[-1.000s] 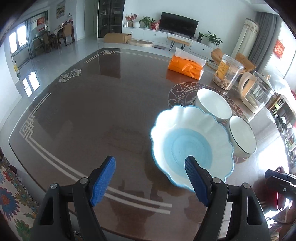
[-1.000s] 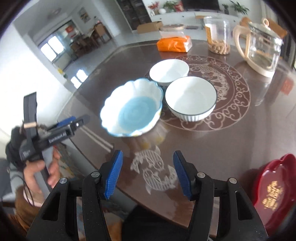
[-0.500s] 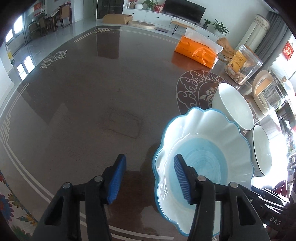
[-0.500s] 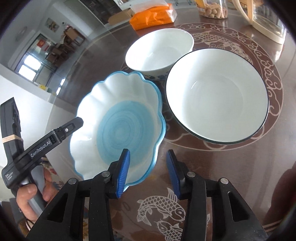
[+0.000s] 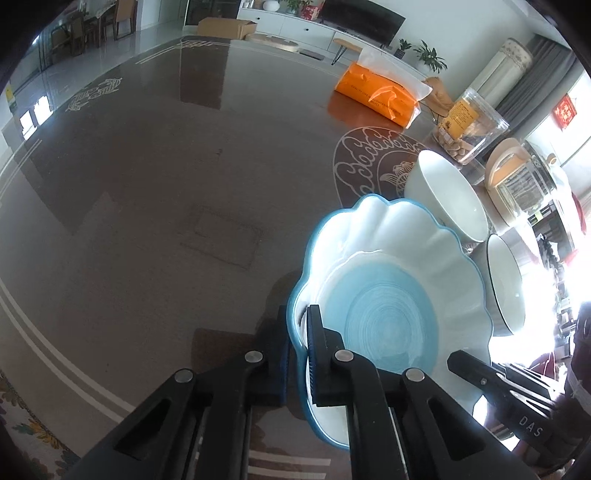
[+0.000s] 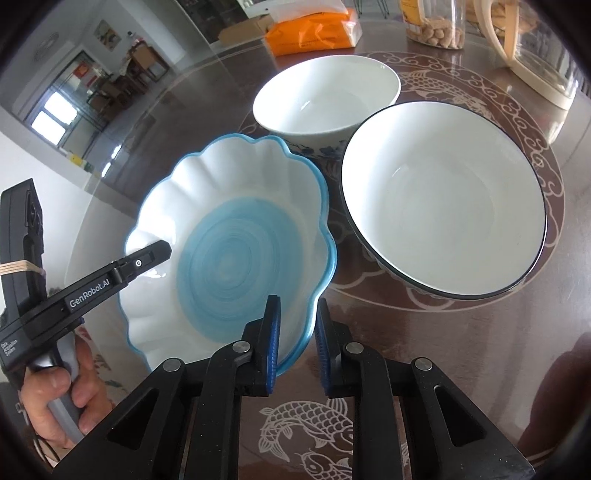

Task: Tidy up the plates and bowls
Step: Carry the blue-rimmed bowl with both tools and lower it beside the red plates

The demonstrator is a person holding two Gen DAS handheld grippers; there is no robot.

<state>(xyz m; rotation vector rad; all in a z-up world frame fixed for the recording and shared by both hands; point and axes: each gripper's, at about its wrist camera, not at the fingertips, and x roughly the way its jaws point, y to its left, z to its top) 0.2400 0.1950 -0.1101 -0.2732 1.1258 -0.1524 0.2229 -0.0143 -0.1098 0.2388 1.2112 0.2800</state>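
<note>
The scalloped blue-rimmed plate (image 6: 236,236) sits on the dark glossy table (image 5: 147,184), gripped at two points of its rim. The left gripper (image 5: 297,354) has its fingers (image 5: 317,347) fully closed on the plate's rim at about 7 o'clock in the left wrist view, one pad inside the rim and one outside. The right gripper (image 6: 295,339) has just been closing, and its fingers (image 6: 273,339) straddle the rim at about 5 o'clock in the right wrist view; the left pad lies against the inner wall, the right pad stands just outside the rim (contact on that side cannot be confirmed).

In the right wrist view, the white bowl with a dark rim (image 6: 443,206) stands at 3 o'clock of the plate, just beside it. The plain white bowl (image 6: 325,99) stands at 1 o'clock, also close to the rim. Both rest on the table's round fish pattern.

At the far edge, around 12 o'clock, lie an orange packet (image 6: 310,33), a clear jar of nuts (image 5: 469,129) and a glass jug (image 6: 535,48). A hand (image 6: 62,391) holds the left gripper's handle at 8 o'clock.
</note>
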